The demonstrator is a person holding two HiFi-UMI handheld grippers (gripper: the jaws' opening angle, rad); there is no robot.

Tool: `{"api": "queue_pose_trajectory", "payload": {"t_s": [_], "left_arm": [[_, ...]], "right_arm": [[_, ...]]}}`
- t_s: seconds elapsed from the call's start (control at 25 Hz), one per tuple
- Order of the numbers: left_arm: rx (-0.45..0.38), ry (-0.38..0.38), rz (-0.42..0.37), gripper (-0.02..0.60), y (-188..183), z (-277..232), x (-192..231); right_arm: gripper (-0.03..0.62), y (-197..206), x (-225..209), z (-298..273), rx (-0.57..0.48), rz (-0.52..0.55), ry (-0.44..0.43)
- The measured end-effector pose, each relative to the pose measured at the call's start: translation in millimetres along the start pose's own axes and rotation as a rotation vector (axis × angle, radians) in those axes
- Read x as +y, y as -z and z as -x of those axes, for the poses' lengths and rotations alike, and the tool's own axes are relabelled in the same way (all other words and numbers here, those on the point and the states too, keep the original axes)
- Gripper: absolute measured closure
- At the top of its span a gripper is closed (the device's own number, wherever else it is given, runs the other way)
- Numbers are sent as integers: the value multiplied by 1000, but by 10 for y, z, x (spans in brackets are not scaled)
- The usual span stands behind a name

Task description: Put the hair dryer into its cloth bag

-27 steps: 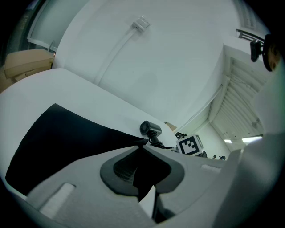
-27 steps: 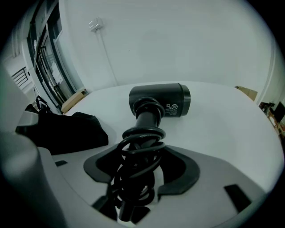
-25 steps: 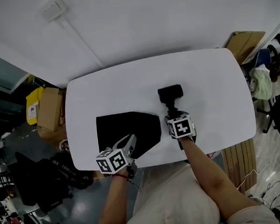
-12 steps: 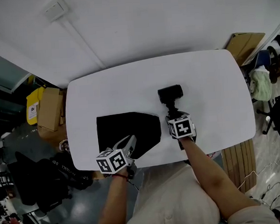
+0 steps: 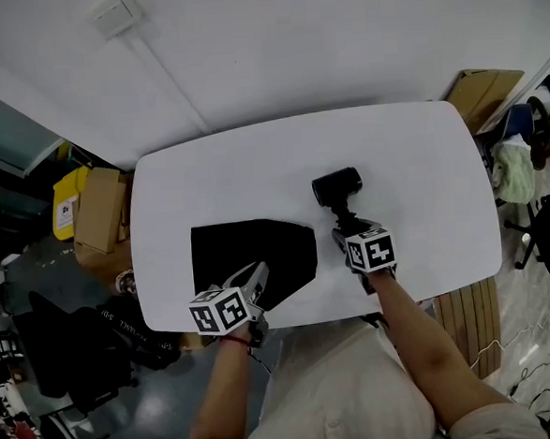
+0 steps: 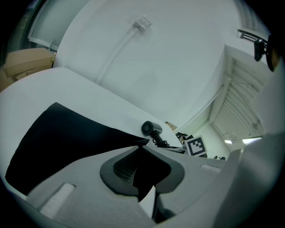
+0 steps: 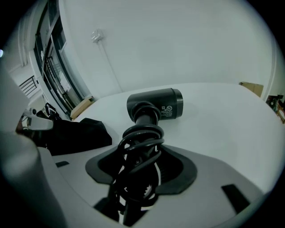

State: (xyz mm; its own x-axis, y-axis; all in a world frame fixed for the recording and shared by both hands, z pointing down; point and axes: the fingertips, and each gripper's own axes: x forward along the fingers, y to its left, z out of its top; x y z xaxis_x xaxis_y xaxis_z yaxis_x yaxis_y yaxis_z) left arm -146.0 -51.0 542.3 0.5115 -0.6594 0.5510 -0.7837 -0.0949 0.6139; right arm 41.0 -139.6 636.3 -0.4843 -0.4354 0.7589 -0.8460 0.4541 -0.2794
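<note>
A black cloth bag [image 5: 249, 255] lies flat on the white table [image 5: 216, 176], left of centre. My left gripper [image 5: 258, 277] is shut on the bag's near edge; black fabric runs between its jaws in the left gripper view [image 6: 141, 171]. To the right of the bag lies the black hair dryer [image 5: 337, 187], its barrel pointing away from me and its cord wound round the handle. My right gripper [image 5: 344, 233] has just been closing with that handle and cord between its jaws, and the pads now press on it [image 7: 140, 171]. The barrel [image 7: 162, 104] lies on the table beyond the jaws.
Cardboard boxes [image 5: 98, 209] and a yellow container [image 5: 65, 198] stand off the table's left end. Another box [image 5: 485, 87] and a chair with clothes [image 5: 515, 164] are off the right end. A white wall with a cable duct [image 5: 166, 71] stands behind the table.
The right gripper has shifted slightly to the right and toward me, and the dryer's barrel has tilted a little with it. The left gripper and the bag have stayed put.
</note>
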Motion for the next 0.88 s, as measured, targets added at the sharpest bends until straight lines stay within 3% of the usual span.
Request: {"api": "queue_pose_trajectory", "payload": {"t_s": [0.36,0.88], "left_arm": [[4,2,5,551,-4,-48,-15],[8,0,22,551,-8,-90,-6]], "right_arm": [[364,-18,16,176,-27,-107,-146],[362,110,66,480,-63,-151,-302]]}}
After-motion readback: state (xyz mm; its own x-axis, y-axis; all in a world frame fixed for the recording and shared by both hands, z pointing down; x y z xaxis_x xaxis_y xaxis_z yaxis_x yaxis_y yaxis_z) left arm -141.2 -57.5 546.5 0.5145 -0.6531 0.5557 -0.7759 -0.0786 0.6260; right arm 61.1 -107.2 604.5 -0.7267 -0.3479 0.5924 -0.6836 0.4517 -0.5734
